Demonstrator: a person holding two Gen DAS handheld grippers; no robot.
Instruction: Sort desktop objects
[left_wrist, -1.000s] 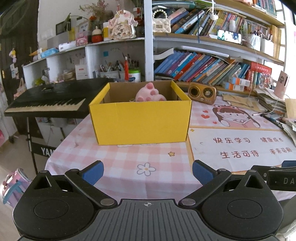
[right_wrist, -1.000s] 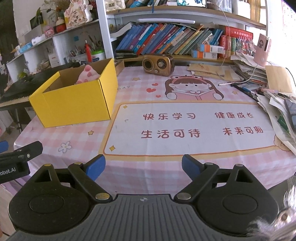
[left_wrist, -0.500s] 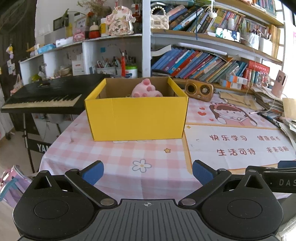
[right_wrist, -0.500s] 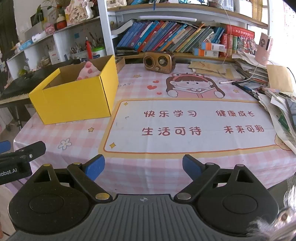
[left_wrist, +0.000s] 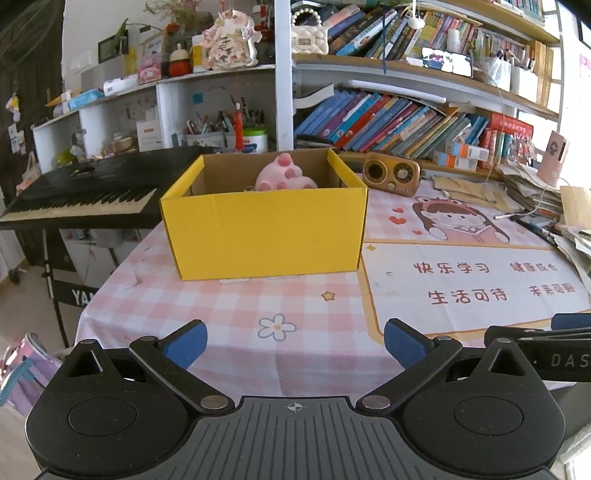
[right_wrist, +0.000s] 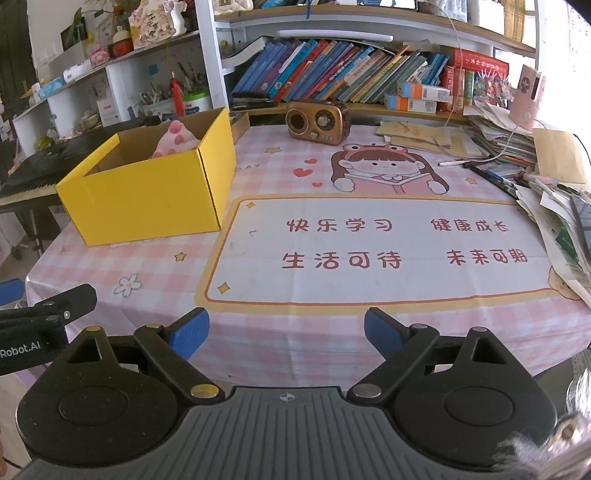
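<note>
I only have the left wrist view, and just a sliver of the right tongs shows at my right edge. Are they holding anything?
Observer: No. The right tongs are open with nothing between them, above the table's near edge.
Operator: Is anything lying at the far right, past my frame?
Observer: A dark flat slab, maybe a phone, lies on the paper pile.
Operator: Does that pile reach the printed mat?
Observer: Yes. Loose sheets overlap the near right corner of the mat.
</note>
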